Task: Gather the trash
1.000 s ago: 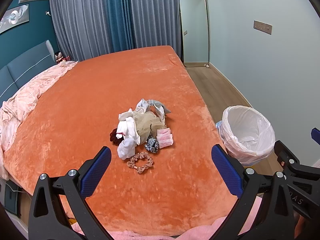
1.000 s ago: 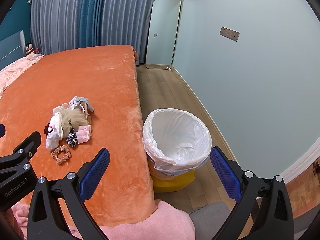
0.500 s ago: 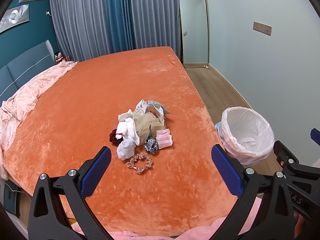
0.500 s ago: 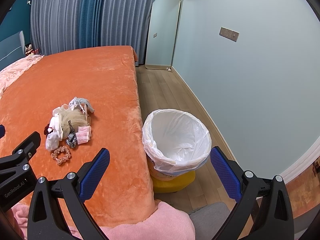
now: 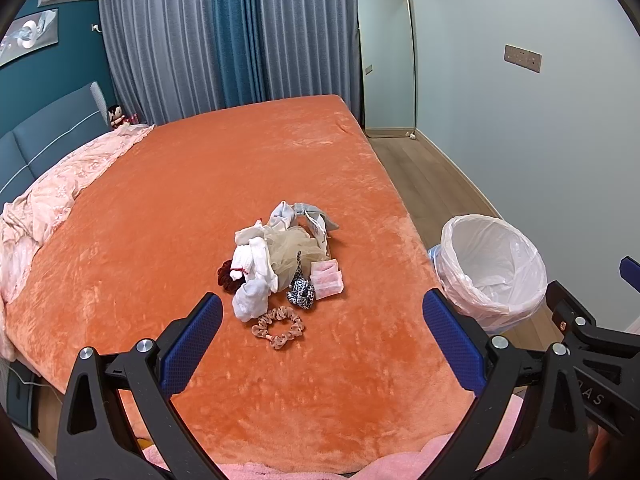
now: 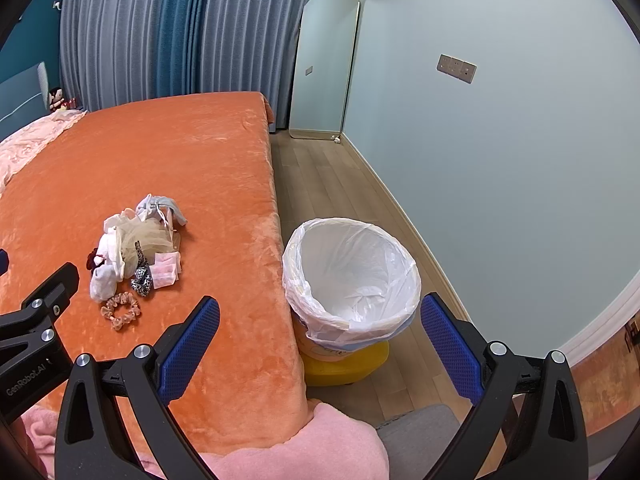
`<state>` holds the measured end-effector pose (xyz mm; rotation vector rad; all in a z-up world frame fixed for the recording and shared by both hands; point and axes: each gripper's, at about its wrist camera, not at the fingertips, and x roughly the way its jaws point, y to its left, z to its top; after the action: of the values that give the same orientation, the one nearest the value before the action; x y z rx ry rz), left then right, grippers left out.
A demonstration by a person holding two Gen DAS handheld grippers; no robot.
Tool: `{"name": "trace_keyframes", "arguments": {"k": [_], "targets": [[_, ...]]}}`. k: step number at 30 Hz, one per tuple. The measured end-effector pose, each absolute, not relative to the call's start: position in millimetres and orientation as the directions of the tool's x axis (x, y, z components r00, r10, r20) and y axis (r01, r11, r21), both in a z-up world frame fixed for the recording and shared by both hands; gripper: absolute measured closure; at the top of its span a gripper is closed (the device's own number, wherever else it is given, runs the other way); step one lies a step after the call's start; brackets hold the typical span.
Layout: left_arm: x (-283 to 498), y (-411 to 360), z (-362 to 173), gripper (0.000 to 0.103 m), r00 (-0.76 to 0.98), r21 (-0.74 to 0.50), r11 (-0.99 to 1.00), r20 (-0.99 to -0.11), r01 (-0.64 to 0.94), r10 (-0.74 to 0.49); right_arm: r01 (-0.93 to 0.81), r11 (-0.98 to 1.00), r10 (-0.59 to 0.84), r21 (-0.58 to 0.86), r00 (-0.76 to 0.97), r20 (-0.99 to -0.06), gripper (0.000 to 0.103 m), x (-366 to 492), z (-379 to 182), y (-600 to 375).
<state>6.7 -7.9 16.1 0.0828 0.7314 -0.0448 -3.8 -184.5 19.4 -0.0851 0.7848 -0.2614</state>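
Both released, left gripper (image 5: pixel 320 344) faces trash pile (image 5: pixel 280 260) at 12 o'clock, right gripper (image 6: pixel 320 344) aimed at lined bin (image 6: pixel 352 276) for drop-off.

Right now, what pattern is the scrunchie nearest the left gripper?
Peach scrunchie with small dark spots; clearest in the left wrist view.

I see a big bed (image 5: pixel 200 208) with a soft orange blanket (image 5: pixel 280 380) on it. A small pile of things (image 5: pixel 280 256) lies in the middle of the blanket. A pink hair tie (image 5: pixel 279 327) lies just beside the pile. A pale pink cover (image 5: pixel 60 196) lies along the far left side. A bin (image 6: pixel 352 280) with a white bag stands on the wood floor (image 6: pixel 320 176) next to the bed
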Motion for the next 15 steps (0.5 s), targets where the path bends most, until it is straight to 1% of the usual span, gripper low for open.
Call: {"name": "trace_keyframes", "arguments": {"k": [15], "targets": [[7.9, -11.8, 17.7, 0.008, 0.744, 0.057, 0.996, -0.667, 0.072, -0.016, 0.201, 0.964, -0.265, -0.173, 0.678, -0.686, 0.007, -4.3, 19.3, -184.4]]}}
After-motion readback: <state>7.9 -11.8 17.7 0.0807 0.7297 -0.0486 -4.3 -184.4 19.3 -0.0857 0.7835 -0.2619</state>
